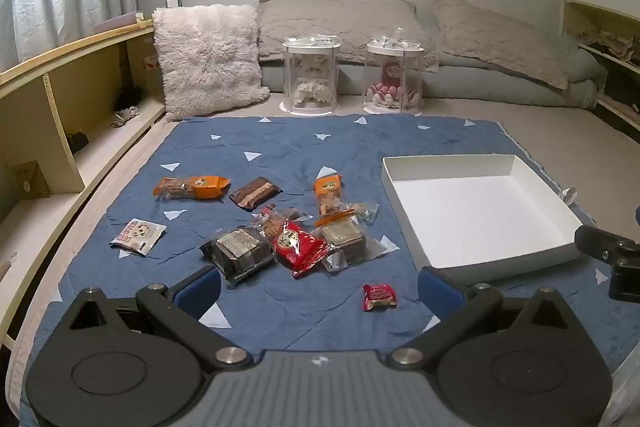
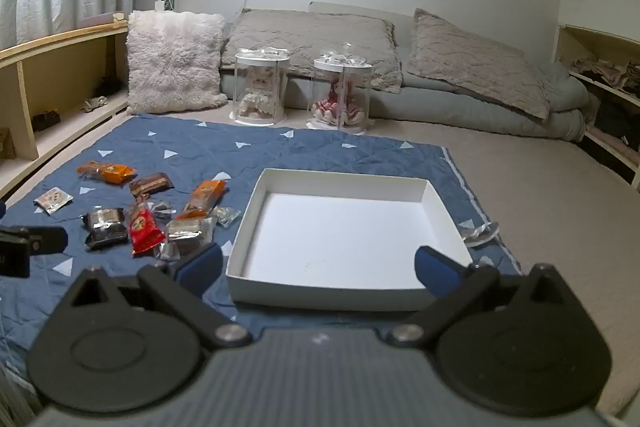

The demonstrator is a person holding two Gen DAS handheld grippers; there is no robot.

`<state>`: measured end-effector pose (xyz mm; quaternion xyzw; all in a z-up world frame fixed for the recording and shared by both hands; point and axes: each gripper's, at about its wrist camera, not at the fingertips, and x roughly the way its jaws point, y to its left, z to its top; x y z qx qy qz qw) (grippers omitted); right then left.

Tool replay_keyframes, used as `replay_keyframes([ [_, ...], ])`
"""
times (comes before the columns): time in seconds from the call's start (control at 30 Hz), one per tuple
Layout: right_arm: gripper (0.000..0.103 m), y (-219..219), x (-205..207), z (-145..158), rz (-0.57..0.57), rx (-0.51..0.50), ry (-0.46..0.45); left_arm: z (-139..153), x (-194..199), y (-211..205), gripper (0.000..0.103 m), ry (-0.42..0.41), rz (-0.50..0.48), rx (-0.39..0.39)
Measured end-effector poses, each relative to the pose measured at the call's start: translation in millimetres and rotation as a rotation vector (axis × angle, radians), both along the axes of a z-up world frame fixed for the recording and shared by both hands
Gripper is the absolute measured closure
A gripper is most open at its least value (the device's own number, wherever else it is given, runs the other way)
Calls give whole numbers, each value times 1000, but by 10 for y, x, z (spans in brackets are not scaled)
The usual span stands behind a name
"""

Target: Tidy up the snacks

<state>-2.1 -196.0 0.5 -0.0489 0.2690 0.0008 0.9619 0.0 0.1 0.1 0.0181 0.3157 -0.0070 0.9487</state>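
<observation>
Blue quilted mat with white triangles covers the floor in front of me, and the snacks lie scattered over its left and middle part. My left tongs hang just above the mat with the jaws spread wide and nothing between them; a small red candy lies on the cloth in the gap, nearer the right finger, touching neither. Just beyond it a red packet rests among the heap, flanked by a dark wrapped cake on its left and another clear-wrapped cake on its right. Farther back lie an orange biscuit pack, a brown bar and a second orange pack; a pale sachet sits apart on the left.

My right tongs are likewise wide and hold nothing, hovering over the near wall of the white box, which sits on the mat's right side, to the right of the heap, with no snack in it. Behind the mat stand two clear doll cases and a fluffy cushion.
</observation>
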Motion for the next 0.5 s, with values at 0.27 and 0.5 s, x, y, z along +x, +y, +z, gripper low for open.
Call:
replay_keyframes([
  [0.27,0,2,2,3,-1,4,12,-1,-5,-14,0,1,0,4],
  [0.5,0,1,4,2,-2,4,13,3,-12,-50,0,1,-1,6],
])
